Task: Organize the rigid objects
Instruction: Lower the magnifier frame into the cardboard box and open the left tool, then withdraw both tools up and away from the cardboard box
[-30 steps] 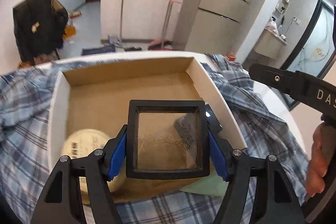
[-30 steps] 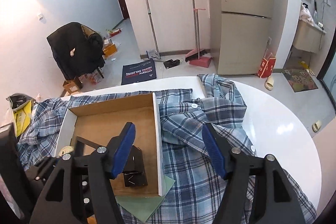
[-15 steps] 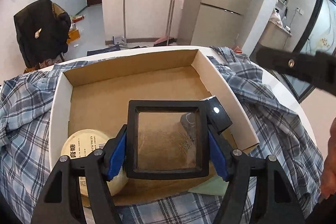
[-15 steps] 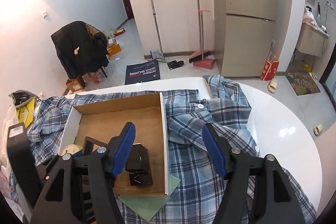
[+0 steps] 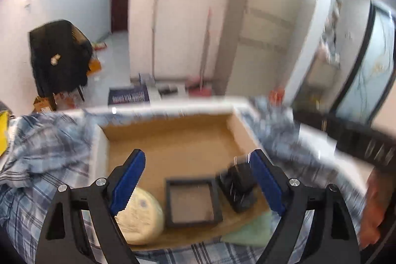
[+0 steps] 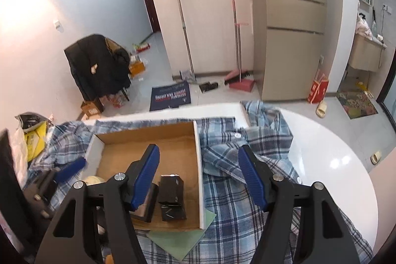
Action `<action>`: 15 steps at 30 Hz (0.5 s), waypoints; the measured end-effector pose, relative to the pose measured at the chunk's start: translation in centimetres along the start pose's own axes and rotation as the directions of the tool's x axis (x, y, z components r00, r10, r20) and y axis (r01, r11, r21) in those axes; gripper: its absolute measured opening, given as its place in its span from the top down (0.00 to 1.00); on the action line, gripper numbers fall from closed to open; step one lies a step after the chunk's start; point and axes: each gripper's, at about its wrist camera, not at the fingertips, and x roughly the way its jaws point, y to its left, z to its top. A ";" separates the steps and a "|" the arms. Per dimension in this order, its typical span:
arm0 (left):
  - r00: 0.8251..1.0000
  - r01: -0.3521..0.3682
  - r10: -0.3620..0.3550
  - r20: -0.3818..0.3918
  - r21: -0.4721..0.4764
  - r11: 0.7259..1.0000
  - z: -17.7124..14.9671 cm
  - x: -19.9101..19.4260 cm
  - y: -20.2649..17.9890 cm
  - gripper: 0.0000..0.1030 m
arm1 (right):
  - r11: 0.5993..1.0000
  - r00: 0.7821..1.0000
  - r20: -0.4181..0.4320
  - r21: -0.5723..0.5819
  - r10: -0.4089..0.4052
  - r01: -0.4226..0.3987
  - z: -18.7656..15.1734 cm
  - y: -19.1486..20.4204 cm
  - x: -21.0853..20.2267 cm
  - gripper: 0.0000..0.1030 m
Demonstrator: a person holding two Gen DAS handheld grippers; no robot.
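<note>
Left gripper (image 5: 198, 180): jaws have just been opening and now stand wide, nothing between the blue pads. It hangs above the cardboard box (image 5: 168, 123); the left wrist view is motion-blurred.

Black square frame (image 5: 191, 202): lies flat on the box floor near the box's near edge, free of the pads. In the right wrist view it sits partly hidden behind that gripper's left finger (image 6: 146, 175).

Round cream tin (image 5: 139, 215): near-left corner of the box, just beside the frame.

Black case (image 5: 237, 187): near-right part of the box, close to the right wall, just right of the frame; whether they touch I cannot tell. The right wrist view shows it (image 6: 172, 197) as a dark block with a second dark piece in front of it.

Right gripper (image 6: 199, 176): jaws moderately apart, empty, held over the box's right wall and the plaid shirt (image 6: 247, 189).

Box rests on the shirt, which is spread over the round white table (image 6: 334, 165), toward the table's left half. A pale green sheet (image 6: 183, 239) pokes out from under the box's near-right corner.

A hand (image 5: 371, 212) shows at the right edge of the left wrist view.
</note>
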 end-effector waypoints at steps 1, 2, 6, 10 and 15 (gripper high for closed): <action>0.999 0.002 -0.001 0.040 -0.020 1.000 0.5 -1.4 0.5 0.14 | 1.000 1.000 0.016 -0.003 0.002 -0.002 0.1 0.3 -0.7 0.37; 0.998 0.004 -0.002 0.063 -0.028 1.000 0.8 -2.3 0.9 0.14 | 1.000 0.999 0.035 -0.006 0.001 -0.001 0.0 0.6 -1.6 0.37; 0.988 -0.049 0.046 0.147 0.022 0.999 1.3 -7.4 1.8 0.14 | 0.998 0.997 0.079 -0.057 0.013 -0.009 -1.0 2.1 -4.5 0.30; 0.978 -0.124 0.113 0.177 0.049 0.991 0.2 -12.6 2.3 0.13 | 0.994 0.994 0.105 -0.108 0.036 -0.025 -2.6 3.6 -7.5 0.28; 0.976 -0.048 0.042 0.214 0.022 0.999 -2.7 -18.0 2.5 0.13 | 0.991 0.974 0.205 -0.105 0.101 -0.081 -4.8 4.0 -11.6 0.12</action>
